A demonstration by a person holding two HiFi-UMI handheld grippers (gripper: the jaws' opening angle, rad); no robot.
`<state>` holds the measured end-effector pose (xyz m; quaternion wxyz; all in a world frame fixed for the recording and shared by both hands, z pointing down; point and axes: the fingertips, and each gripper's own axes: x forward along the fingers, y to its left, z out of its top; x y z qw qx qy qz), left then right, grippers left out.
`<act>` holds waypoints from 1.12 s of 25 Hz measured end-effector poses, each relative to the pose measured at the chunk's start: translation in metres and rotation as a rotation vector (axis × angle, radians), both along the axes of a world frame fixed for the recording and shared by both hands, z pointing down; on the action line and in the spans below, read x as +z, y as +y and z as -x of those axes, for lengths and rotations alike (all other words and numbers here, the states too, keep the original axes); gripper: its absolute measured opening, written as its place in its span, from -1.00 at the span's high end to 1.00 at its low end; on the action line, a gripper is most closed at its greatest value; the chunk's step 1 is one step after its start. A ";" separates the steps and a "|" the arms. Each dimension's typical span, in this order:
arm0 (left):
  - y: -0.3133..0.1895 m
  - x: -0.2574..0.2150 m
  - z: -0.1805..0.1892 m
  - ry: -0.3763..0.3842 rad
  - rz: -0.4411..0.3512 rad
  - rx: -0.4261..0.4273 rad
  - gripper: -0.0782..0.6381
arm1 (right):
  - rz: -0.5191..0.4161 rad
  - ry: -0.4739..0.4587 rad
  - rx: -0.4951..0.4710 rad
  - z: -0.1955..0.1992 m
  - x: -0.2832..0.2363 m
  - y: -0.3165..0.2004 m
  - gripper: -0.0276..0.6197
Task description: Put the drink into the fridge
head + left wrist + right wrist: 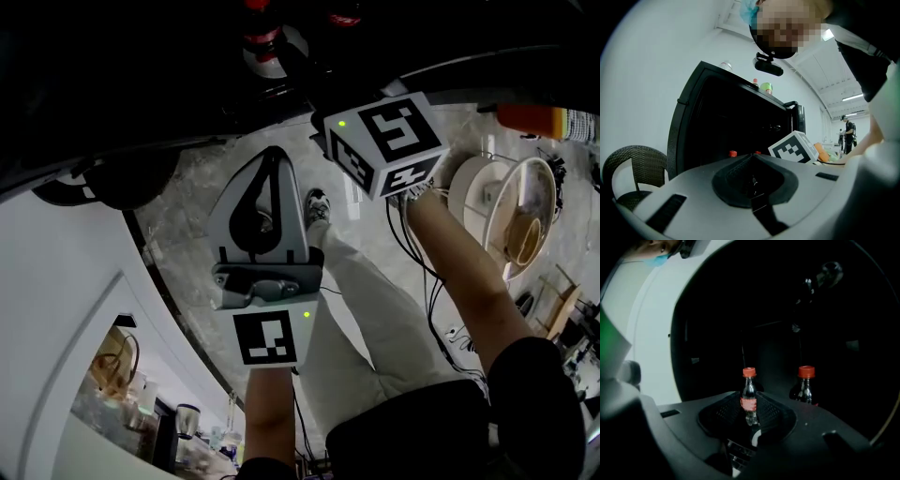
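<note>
The right tool (pixel 749 409) grips a red-capped drink bottle (pixel 748 389), upright between its pads, inside the dark fridge (pixel 843 324). A second bottle (pixel 806 383) stands apart to its right. The left tool (pixel 752 180) is closed and empty, facing the fridge.

Head view steeply down, gripper views share fridge (pixel 722 122)

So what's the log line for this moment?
left gripper shut, empty | right gripper facing fridge, red-capped bottle between jaws, grip unclear | second red-capped bottle beside it
</note>
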<state>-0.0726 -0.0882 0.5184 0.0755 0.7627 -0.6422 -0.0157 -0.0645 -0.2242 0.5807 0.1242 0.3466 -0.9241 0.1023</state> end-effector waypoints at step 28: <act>0.056 -0.040 -0.029 0.093 0.062 -0.004 0.76 | 0.090 -0.104 -0.175 -0.050 -0.055 0.168 0.87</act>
